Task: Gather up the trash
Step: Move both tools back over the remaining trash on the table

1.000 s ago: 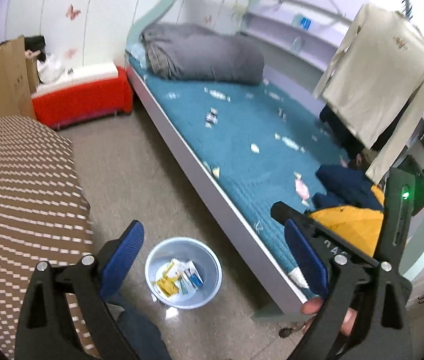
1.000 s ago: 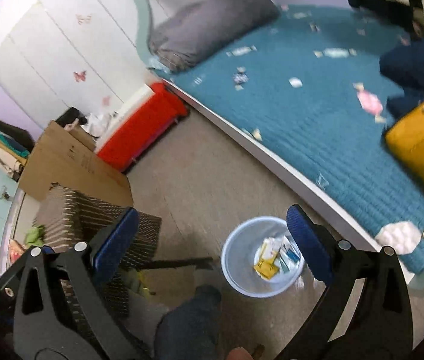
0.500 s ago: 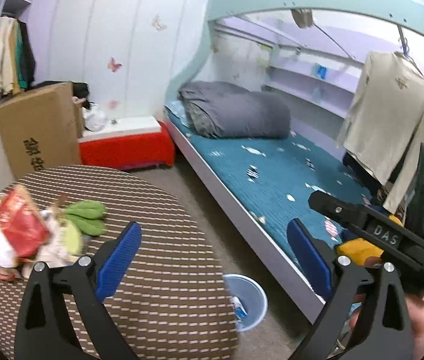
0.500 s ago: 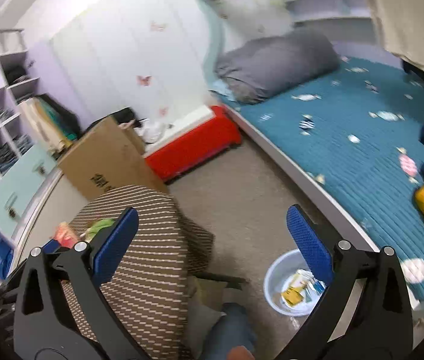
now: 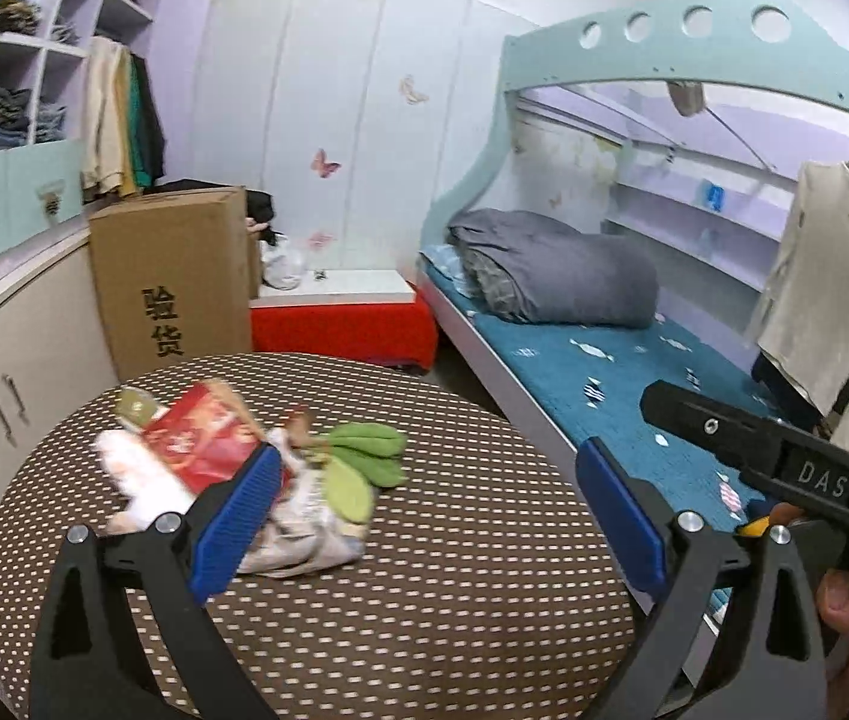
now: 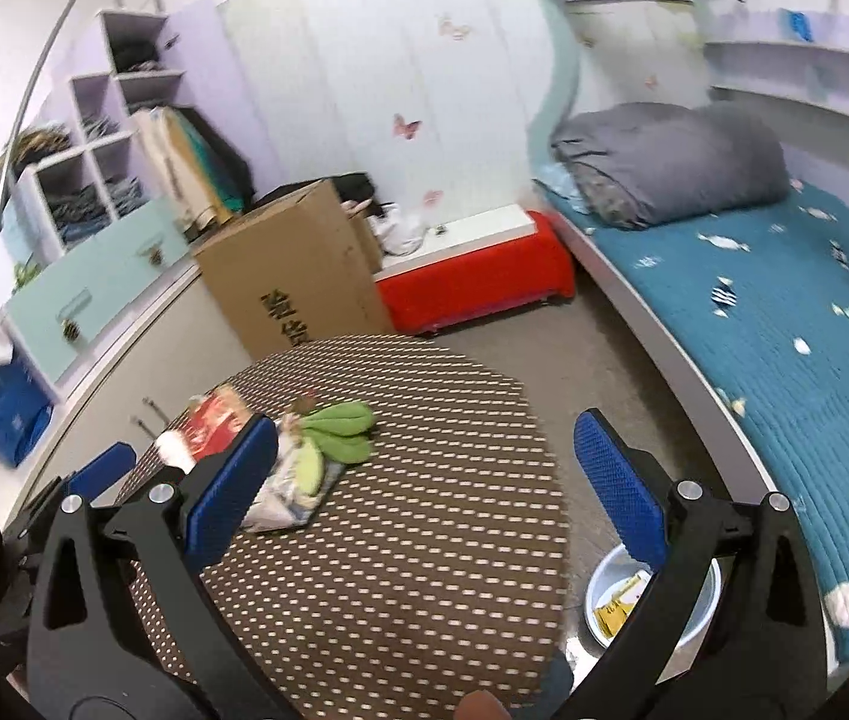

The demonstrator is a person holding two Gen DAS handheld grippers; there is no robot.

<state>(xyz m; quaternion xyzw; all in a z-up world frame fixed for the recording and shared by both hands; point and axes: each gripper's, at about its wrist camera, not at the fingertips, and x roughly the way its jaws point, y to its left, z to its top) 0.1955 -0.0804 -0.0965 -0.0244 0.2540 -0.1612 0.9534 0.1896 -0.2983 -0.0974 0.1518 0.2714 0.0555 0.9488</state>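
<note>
With both the left gripper (image 5: 424, 516) and right gripper (image 6: 424, 480) held wide apart and empty, the reach step appears in hand: the trash pile (image 5: 244, 474), left of centre on the round table (image 5: 454, 570), must next be approached and clamped, then carried to the bin (image 6: 646, 600) at lower right.

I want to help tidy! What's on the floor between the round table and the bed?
In the right wrist view, bare floor lies between the table and the bed, with the bin nearer us.
</note>
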